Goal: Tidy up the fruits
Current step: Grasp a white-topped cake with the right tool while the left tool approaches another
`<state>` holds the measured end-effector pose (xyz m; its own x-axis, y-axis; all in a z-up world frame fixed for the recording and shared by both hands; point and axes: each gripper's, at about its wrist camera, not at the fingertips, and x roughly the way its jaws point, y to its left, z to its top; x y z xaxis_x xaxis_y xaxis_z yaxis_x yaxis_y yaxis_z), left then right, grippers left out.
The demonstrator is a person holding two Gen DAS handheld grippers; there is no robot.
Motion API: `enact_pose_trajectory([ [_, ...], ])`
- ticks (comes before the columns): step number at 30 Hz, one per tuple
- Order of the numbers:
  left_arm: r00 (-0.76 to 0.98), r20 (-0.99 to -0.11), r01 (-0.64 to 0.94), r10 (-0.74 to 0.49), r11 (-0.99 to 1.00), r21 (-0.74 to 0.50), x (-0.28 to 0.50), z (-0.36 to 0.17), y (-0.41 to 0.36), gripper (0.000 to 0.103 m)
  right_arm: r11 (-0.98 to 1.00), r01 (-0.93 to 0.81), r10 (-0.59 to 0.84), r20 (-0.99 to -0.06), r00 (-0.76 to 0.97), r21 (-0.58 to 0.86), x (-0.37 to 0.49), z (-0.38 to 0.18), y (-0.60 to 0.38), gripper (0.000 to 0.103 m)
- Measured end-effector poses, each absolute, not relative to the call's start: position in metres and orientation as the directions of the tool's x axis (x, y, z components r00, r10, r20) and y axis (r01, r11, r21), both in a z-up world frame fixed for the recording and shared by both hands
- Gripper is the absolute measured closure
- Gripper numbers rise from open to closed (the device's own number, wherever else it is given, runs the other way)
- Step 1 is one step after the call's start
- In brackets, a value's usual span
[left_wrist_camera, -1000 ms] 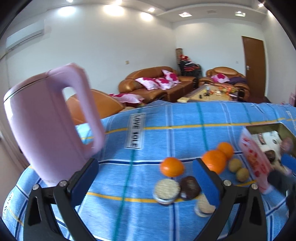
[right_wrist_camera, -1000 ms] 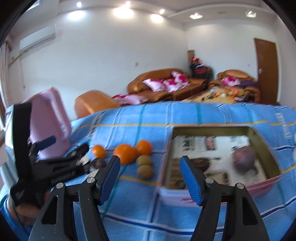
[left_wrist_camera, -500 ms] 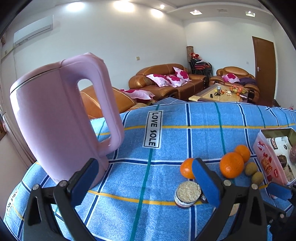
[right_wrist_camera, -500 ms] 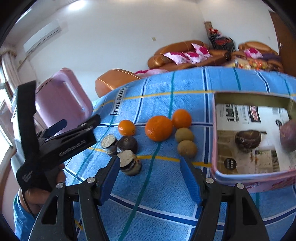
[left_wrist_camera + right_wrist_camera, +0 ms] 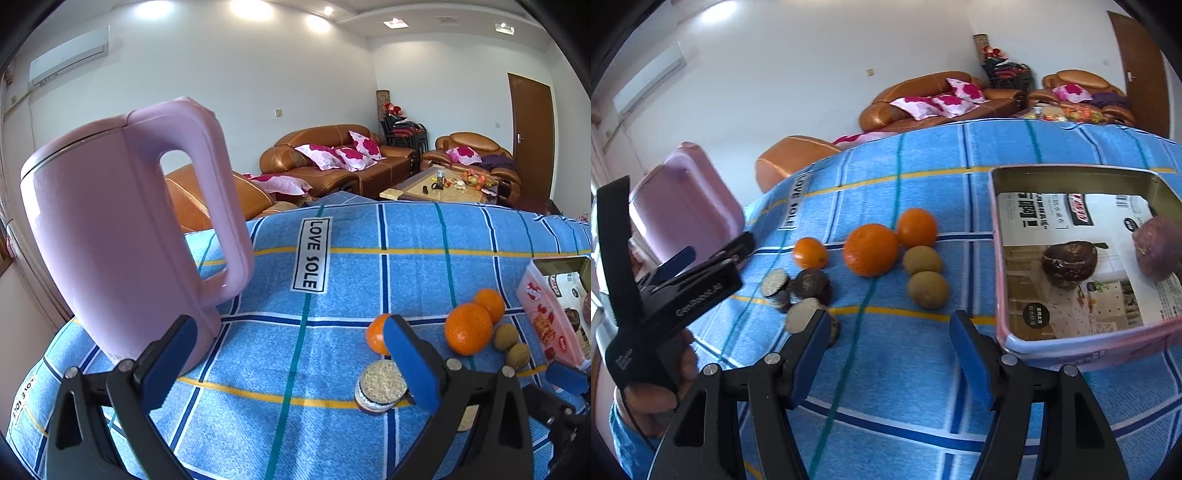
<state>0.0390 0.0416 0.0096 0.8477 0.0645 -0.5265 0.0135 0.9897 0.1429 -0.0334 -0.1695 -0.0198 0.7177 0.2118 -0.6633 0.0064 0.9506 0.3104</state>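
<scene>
Right wrist view: the right gripper (image 5: 888,341) hovers above the blue checked tablecloth (image 5: 905,398) with its blue-padded jaws spread wide and nothing between them. Just beyond its left finger lie three halved dark fruits (image 5: 807,284) with pale cut faces; farther on sit a small orange (image 5: 810,252), a large orange (image 5: 871,249) and a third orange (image 5: 916,228), with two kiwis (image 5: 925,277) just beside them. To the right stands a pink-walled tin box (image 5: 999,258) (lined with printed paper) holding a dark round fruit (image 5: 1069,263) and a purplish one (image 5: 1158,247) at its right edge. The left gripper (image 5: 698,264), held in a hand (image 5: 659,387), enters from the left in front of a pink kettle (image 5: 683,206). Left wrist view: the left gripper (image 5: 286,338) is likewise released and empty — its right finger overlaps the small orange (image 5: 375,334) and a halved fruit (image 5: 380,386) from the camera's angle. Beyond stand the kettle (image 5: 122,236), a "LOVE SOLE" label (image 5: 310,254) and — far off — brown sofas (image 5: 332,158).
</scene>
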Motion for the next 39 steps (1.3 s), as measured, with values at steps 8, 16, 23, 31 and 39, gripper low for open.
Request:
enact_pose_trajectory([
  [8,0.841,-0.535,-0.009,0.083,0.990,0.139,0.044,0.010,0.050,0.000,0.981,-0.001,0.126,-0.630,0.766,0.195,-0.047,-0.006,-0.161,0.035],
  [16,0.823,-0.546,-0.086,0.154,0.985,0.149,0.059,0.007,0.071,0.000,0.973,-0.230,0.183,-0.689,0.701,0.024,-0.023,-0.014,-0.094,0.036],
  [23,0.821,-0.551,-0.068,0.152,0.983,0.169,0.061,0.007,0.069,0.000,0.961,-0.250,0.251,-0.747,0.615,0.117,0.000,-0.027,-0.090,0.058],
  [31,0.787,-0.617,0.148,-0.022,0.977,0.154,0.061,-0.002,0.050,0.000,0.954,-0.209,0.300,-0.694,0.654,0.216,-0.006,-0.022,-0.112,0.066],
  [39,0.734,-0.670,0.321,-0.112,0.926,0.197,0.056,-0.018,0.015,0.006,0.978,-0.060,0.163,-0.543,0.824,0.202,-0.031,0.015,-0.166,0.066],
])
